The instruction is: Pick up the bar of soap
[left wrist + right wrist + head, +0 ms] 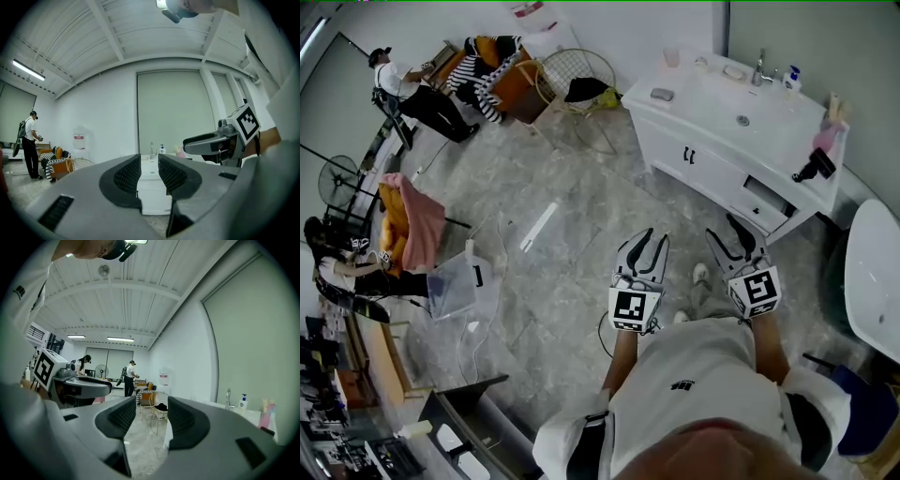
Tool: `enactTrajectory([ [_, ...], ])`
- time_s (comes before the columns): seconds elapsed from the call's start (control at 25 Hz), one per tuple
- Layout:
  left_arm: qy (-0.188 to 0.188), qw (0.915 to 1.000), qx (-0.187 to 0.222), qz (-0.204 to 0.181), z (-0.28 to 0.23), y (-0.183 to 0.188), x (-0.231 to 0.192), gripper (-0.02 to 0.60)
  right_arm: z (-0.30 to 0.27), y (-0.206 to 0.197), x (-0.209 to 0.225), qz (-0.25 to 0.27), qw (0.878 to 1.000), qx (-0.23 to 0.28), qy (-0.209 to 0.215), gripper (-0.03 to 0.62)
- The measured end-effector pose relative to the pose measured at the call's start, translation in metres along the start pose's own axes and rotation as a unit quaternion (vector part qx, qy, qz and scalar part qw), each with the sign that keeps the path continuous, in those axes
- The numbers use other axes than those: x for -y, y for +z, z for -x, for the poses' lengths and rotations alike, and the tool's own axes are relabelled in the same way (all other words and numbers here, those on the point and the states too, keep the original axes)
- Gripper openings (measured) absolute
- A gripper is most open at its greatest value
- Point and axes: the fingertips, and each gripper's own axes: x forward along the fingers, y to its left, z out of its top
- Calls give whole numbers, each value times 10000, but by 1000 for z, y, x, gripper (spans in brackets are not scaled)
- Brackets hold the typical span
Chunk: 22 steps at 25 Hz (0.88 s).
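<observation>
A white sink vanity point(712, 155) stands ahead of me across the marble floor. On its back ledge, left of the tap point(759, 67), lies a small pale oval thing point(733, 71) that may be the bar of soap. A grey flat object point(662, 94) lies on the counter's left end. My left gripper point(656, 236) and right gripper point(722, 227) are held side by side at waist height, well short of the vanity. Both are open and hold nothing. The left gripper view looks past its jaws point(149, 164) at the vanity front point(151, 197). The right gripper point(151, 411) points left of the vanity.
On the vanity are a pump bottle point(791, 77), a cup point(671, 58), a pink item point(827, 136) and a black hair dryer point(814, 167). A wire chair point(577, 80) stands left of it, a white fixture point(877, 277) at the right. A plastic box point(455, 286) and people are far left.
</observation>
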Motion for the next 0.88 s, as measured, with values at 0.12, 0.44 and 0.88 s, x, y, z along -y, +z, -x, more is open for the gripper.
enactTrajectory([
  [0.12, 11, 10000, -22, -6, -13, -1, -10, 130, -16, 2, 9, -11, 10000, -5, 8, 222],
  [0.44, 100, 9999, -32, -88, -60, 6, -33, 127, -59, 10, 40, -6, 9998, 17, 175, 222],
  [0.88, 275, 9994, -150, -114, -135, 13, -54, 124, -116, 11, 99, -97, 9988, -57, 467, 222],
])
